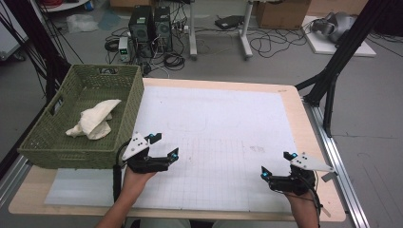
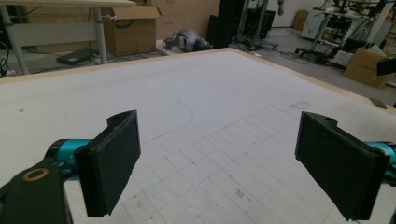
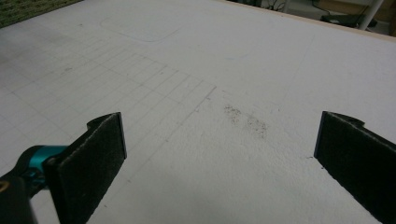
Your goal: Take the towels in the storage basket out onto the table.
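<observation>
A crumpled white cloth lies inside a green woven basket at the table's left. Just right of the basket's front corner my left gripper hovers over the white gridded mat, open, with nothing between its pads. Near the front right edge my right gripper is also open over the mat, its pads wide apart and empty. In the right gripper view a faint grey smudge marks the mat ahead of the jaws.
The wooden table carries the mat. A black frame leg stands off the back right corner. On the floor beyond lie computer towers, cables and cardboard boxes.
</observation>
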A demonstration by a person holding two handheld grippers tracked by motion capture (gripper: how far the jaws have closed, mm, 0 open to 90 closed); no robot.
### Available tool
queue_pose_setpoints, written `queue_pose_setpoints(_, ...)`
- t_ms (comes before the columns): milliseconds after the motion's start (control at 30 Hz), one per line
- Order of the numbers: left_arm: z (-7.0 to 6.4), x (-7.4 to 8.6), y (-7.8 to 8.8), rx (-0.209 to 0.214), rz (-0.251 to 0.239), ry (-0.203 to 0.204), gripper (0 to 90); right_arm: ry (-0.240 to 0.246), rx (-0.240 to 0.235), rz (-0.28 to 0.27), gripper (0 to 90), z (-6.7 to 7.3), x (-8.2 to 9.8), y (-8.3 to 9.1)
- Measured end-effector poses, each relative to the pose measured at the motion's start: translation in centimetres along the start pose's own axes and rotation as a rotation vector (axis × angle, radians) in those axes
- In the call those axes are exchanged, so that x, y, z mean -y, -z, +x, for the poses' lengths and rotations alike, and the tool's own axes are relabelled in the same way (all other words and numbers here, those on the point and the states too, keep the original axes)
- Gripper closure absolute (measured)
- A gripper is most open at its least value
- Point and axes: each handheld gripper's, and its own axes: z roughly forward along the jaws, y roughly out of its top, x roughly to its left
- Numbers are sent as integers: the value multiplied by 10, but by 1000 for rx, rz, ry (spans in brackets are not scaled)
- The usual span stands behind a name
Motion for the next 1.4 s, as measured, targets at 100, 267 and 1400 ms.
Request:
queue_pose_setpoints(100, 1, -1, 3, -2, -9, 2, 146, 3, -14, -1, 13, 2, -1, -1)
queue_pose_setpoints(267, 3, -1, 3, -5, -10, 6, 146, -12, -17, 9, 13, 1, 0, -2)
queue_pose_setpoints(1400, 10, -43, 24, 17, -44, -25, 154, 3, -67, 9, 18, 16, -3, -6)
